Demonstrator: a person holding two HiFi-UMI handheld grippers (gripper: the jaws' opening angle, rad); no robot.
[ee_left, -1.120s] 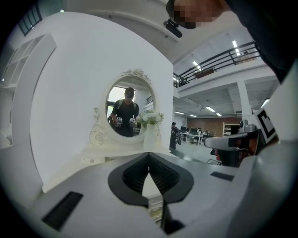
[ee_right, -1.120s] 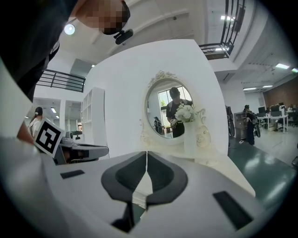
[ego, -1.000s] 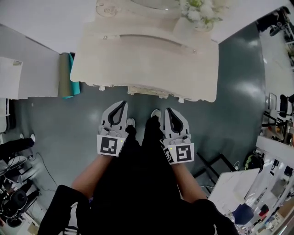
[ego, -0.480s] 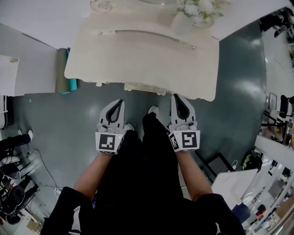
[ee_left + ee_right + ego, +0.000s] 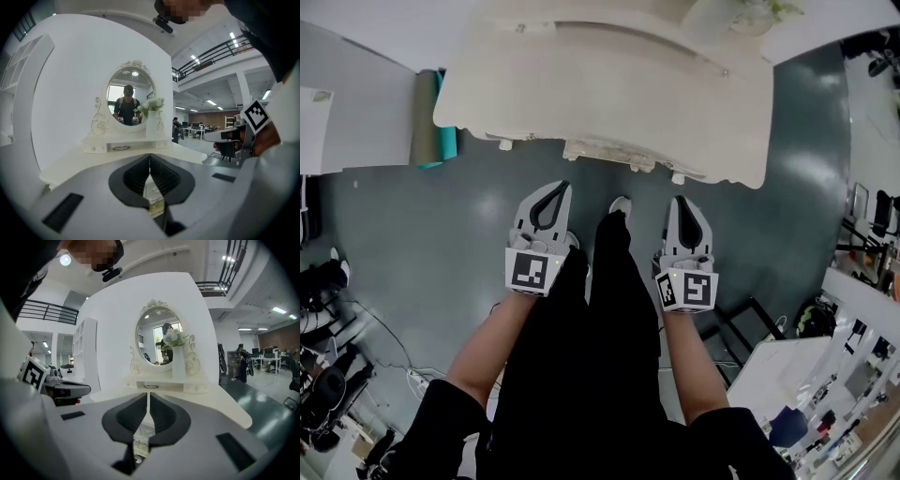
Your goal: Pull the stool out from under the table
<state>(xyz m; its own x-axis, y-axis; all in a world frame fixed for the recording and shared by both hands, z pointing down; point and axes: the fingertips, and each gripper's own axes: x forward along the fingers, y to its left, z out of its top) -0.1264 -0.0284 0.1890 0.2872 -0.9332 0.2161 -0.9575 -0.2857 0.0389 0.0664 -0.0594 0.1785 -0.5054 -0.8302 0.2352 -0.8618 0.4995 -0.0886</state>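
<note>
While both grippers hang short of the table [image 5: 609, 84], nothing is grabbed yet. Left gripper [image 5: 557, 189]: jaws pressed together, nothing between them. Right gripper [image 5: 682, 201]: same, closed and empty. Both point at the table front, side by side, with the person's legs between them.

Stool [image 5: 609, 156]: ahead of the grippers and between their two lines, tucked under the table's front edge. Only a thin carved cream strip pokes out. I think that's its front rail, but the rest is hidden under the top. It touches neither gripper; bare floor [image 5: 441, 234] lies between.

Handling, my read:
- Rigid frame, likely light to moderate. It should slide on that smooth floor, no lift needed.
- The carved trim looks like the weak part and may chip or slip under narrow pads.
- Grab the solid rail, one gripper toward each end, not the ornament in the middle.
- Pull evenly on both, or it'll yaw and clip a table leg [image 5: 678, 177].
- Jaws must open first, then go in low under the edge.
- Vase [image 5: 152, 125] sits on top, so don't bump the table.
</note>
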